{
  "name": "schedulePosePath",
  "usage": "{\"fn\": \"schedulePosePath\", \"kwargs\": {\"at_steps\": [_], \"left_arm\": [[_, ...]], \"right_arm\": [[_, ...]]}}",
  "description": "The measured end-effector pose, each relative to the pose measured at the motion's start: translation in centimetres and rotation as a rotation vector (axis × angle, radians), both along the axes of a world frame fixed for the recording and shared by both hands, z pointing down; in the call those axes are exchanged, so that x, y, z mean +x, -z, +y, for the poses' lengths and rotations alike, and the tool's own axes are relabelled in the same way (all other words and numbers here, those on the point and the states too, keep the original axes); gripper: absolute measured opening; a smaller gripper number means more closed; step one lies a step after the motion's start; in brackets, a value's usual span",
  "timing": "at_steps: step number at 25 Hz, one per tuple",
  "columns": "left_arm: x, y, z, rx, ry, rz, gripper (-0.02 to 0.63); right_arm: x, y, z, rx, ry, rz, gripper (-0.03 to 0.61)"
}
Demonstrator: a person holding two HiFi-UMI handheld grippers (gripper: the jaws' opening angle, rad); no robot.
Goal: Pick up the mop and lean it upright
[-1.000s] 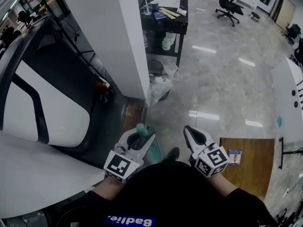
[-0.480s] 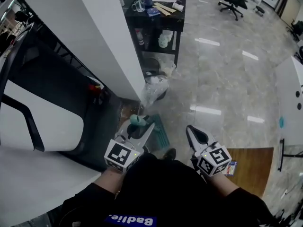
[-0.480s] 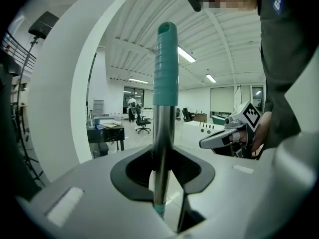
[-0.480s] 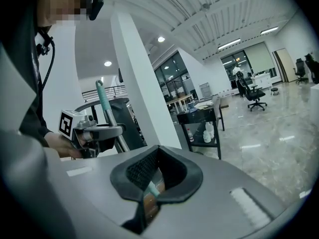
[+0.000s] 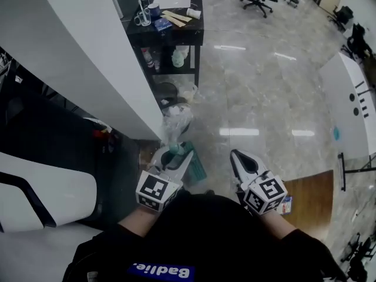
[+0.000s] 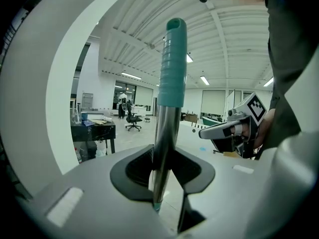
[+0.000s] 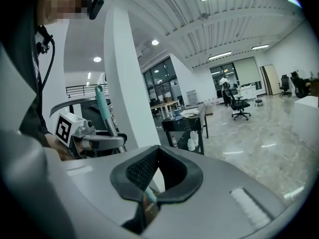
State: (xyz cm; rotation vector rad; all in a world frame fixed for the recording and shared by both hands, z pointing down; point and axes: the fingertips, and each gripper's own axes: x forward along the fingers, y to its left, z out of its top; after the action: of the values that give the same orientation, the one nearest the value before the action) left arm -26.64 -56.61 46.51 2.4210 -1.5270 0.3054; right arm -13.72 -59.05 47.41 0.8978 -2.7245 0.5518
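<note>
the pick-up looks done and the lean is what remains. the left gripper (image 5: 172,155) is clamped on the mop (image 6: 167,128), its pads pressed on either side of the silver metal pole just below the teal ribbed plastic grip (image 6: 172,63), which rises well above the jaws in the left gripper view. the pole stands close to upright in that grip, tilted only slightly. in the head view the flat teal mop head (image 5: 197,169) shows low down just beyond the grippers, above the glossy grey marble floor (image 5: 258,98); whether it touches the floor cannot be told. the right gripper (image 7: 159,148) has its jaws together at the tips with nothing between them, and it hangs beside the left one, apart from the pole. the mop leans on nothing yet: the person alone carries it. the nearest surface that could take it seems to be the broad white pillar (image 5: 100,57) just ahead on the left, with the black metal shelf cart (image 5: 170,37) further on behind it. what is left, then, is to bring the head down firmly on the floor near a support, tip the grip end against it, check that it rests steady, and open the left jaws.
</note>
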Motion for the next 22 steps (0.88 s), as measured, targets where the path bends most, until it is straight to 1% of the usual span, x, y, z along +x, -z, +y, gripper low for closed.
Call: {"fn": "schedulePosePath", "kwargs": {"at_steps": [5, 8, 10, 15, 22], "left_arm": [[-1.6, -1.1, -2.4, 0.004, -0.085, 0.036, 0.116], [-2.2, -1.5, -3.7, 0.015, -0.154, 0.056, 0.115], [-2.3, -2.4, -4.4, 0.029, -0.202, 0.058, 0.115], [-2.8, -4.7, -5.9, 0.029, -0.267, 0.032, 0.114], [-3.3, -8.0, -7.8, 0.013, -0.296, -0.022, 0.114]], "right_arm": [[-2.6, 1.0, -2.6, 0.024, -0.071, 0.01, 0.005], [-4.0, 1.1, -3.5, 0.029, -0.088, 0.016, 0.005], [-4.6, 0.6, -4.0, 0.016, -0.09, 0.019, 0.005], [-5.5, -0.8, -5.4, -0.021, -0.04, 0.024, 0.005], [-5.7, -1.6, -8.3, -0.047, 0.04, 0.028, 0.005]]}}
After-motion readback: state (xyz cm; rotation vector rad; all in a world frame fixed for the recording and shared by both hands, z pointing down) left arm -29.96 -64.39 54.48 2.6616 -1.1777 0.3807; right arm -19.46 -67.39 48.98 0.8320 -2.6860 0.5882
